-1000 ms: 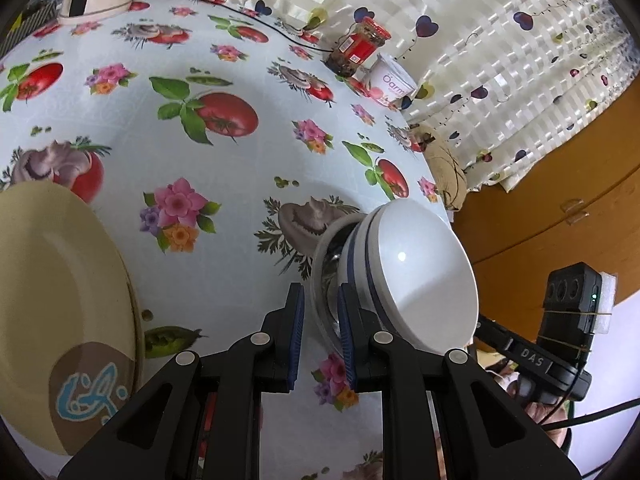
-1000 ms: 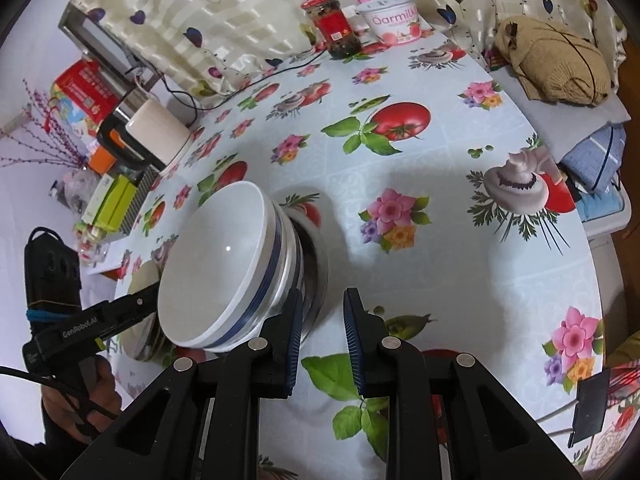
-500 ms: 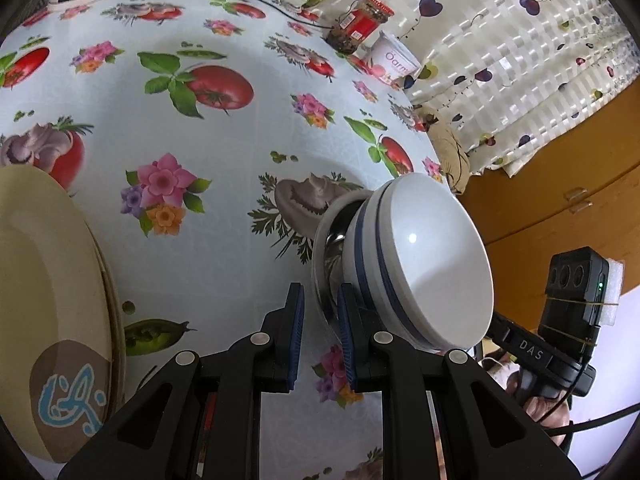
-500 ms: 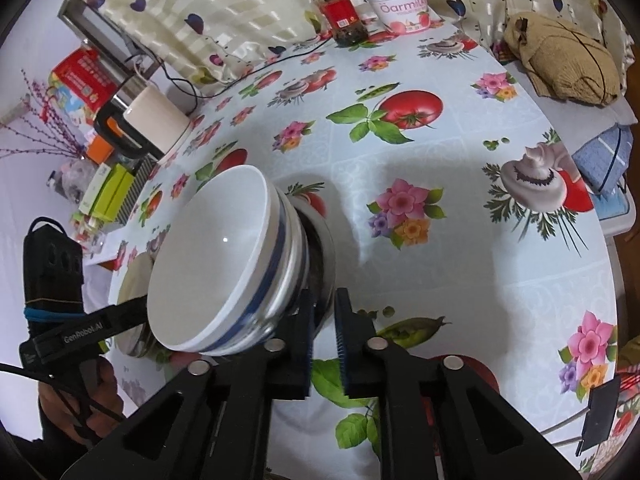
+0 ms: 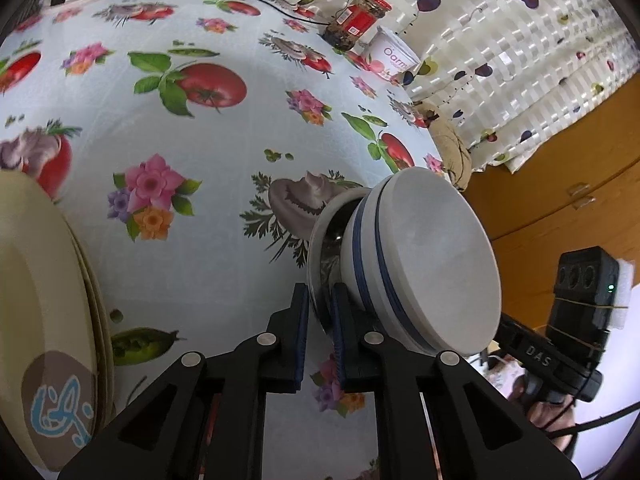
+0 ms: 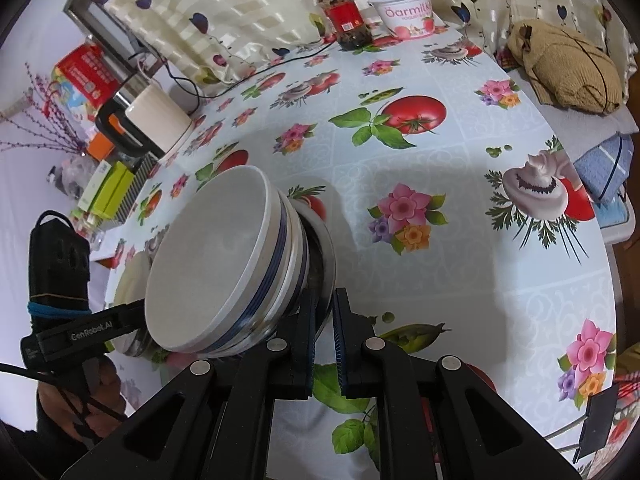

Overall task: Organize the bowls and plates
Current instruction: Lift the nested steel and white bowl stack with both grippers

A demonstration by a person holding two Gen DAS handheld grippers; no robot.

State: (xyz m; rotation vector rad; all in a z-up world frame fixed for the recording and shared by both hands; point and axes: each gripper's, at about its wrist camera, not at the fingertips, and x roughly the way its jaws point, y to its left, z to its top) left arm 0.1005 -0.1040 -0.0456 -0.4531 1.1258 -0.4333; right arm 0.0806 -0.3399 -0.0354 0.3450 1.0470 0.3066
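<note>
Since a second ago the bowl stack (image 5: 416,264) has tilted further. Left tongs (image 5: 320,334) and right tongs (image 6: 323,338) each clench the rim of one steel bowl (image 6: 325,264) holding two white blue-banded bowls, above the bench (image 6: 440,184); stacked cream plates (image 5: 44,304) lie left of the stack.

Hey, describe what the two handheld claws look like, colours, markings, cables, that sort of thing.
Both are matte black plastic. The left claw and right claw have blue ribbed pads on the fingers and silver round pivot pins. Seen from the other side, one body reads GenRobot.AI with a blue band; the other reads DAS, with a green light. Black cables trail from both handles.
</note>
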